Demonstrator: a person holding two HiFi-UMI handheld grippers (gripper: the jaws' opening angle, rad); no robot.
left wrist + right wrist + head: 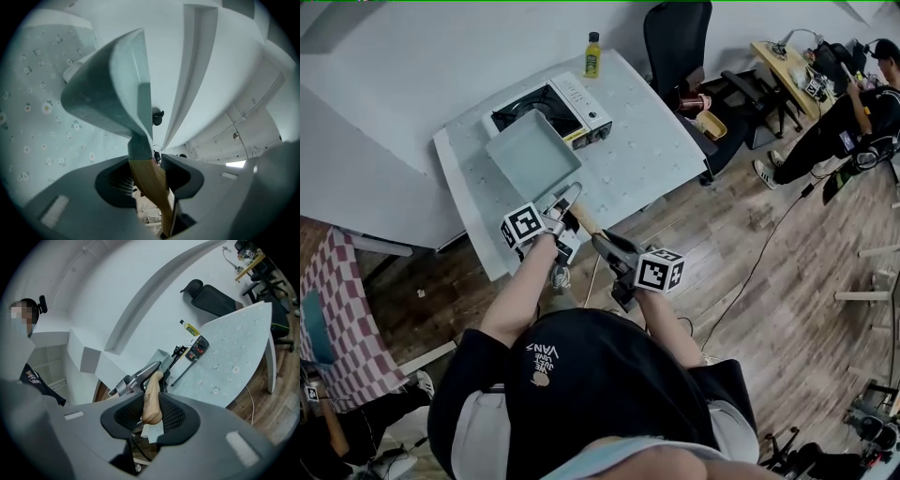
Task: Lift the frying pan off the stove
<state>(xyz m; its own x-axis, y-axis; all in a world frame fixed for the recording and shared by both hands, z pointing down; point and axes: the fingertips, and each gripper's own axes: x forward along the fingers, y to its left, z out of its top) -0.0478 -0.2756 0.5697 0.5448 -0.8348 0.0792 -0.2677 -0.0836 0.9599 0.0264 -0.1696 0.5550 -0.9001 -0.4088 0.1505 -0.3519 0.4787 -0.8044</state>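
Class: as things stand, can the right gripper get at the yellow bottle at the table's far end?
Probably not: the right gripper is shut on the wooden handle of the pale teal square frying pan, and the silver stove stands before the yellow bottle.

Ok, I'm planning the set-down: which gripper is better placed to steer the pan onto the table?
Left, probably. The left gripper clamps the wooden handle right beside the pan, so it carries the weight closely. The right gripper holds the handle's tail end, farther from the pan and table.

Frying pan (532,153) hides pt of stove (581,103); bottle (592,54) label too small to read.
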